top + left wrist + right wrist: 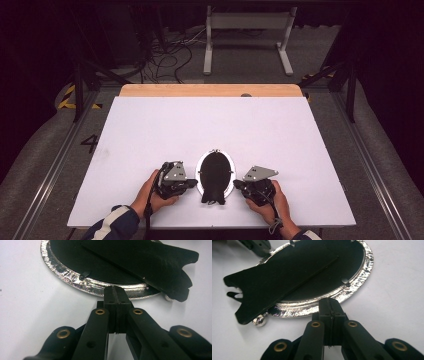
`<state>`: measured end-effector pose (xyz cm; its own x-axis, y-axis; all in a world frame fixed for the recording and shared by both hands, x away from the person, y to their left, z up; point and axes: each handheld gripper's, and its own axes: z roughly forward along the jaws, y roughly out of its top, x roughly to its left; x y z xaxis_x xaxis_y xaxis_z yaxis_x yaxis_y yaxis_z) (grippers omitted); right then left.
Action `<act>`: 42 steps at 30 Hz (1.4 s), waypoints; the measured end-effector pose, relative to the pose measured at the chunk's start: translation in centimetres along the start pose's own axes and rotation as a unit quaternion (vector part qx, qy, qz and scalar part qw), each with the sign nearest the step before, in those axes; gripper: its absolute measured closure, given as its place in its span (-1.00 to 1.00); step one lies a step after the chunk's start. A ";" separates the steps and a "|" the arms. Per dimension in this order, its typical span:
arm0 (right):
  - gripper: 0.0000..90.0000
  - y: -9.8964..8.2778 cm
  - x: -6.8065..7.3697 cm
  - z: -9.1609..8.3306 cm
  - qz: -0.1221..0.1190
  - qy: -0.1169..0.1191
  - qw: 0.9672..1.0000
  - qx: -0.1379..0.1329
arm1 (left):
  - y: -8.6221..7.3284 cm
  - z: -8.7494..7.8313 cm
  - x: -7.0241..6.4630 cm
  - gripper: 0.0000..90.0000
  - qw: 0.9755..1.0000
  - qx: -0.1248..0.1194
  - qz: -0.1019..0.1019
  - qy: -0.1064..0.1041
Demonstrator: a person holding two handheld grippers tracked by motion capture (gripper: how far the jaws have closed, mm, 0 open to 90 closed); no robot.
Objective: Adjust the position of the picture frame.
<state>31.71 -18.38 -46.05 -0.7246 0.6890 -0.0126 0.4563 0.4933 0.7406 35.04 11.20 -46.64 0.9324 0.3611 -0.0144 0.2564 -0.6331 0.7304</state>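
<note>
Near the front edge of the white rectangular tabletop [150,130], midway between the person's two hands, lies an oval picture frame with a shiny silver metal rim and a black backing board [215,175], face down. Its black easel stand [212,192], a flat board with a notched foot, runs along the back and juts past the rim toward the person; in the left gripper view the stand [155,262] lies slantwise over the backing and overhangs the silver rim [75,281], and in the right gripper view the same stand [274,282] reaches off to the left past the rim [362,277]. A small silver ball foot [258,320] shows just under the stand's end. The left gripper [191,182] rests on the table just left of the frame, held in the left hand [155,195], whose sleeve is dark with a white stripe. Its black jaws are pressed fully together with nothing between them, the tips [115,293] just at the silver rim. The right gripper [236,184], held in the right hand [272,200], sits just right of the frame; its jaws are likewise closed tight on nothing, their tips [329,305] right at the rim's near edge. Whether either tip actually touches the metal cannot be told. A light wooden strip [210,90] borders the table's far edge.
</note>
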 end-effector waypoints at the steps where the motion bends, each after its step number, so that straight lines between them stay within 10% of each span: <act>1: 1.00 0.1 -0.3 0.1 0.004 -0.002 1.000 -0.001 | 0.0 0.0 -0.1 1.00 1.000 0.001 0.001 0.004; 20: 1.00 -0.6 2.3 -0.7 -0.022 0.027 0.999 0.001 | 0.3 0.1 -2.0 0.96 0.999 0.013 0.032 -0.005; 42: 1.00 -0.2 0.1 -0.2 -0.008 -0.003 1.000 -0.002 | 2.3 2.1 -1.3 1.00 0.999 0.014 0.046 0.003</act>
<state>31.43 -18.48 -46.09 -0.7284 0.6846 -0.0284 0.4432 0.5023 0.7424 34.98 7.86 -46.36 0.9506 0.3052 0.0564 0.1772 -0.6829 0.7087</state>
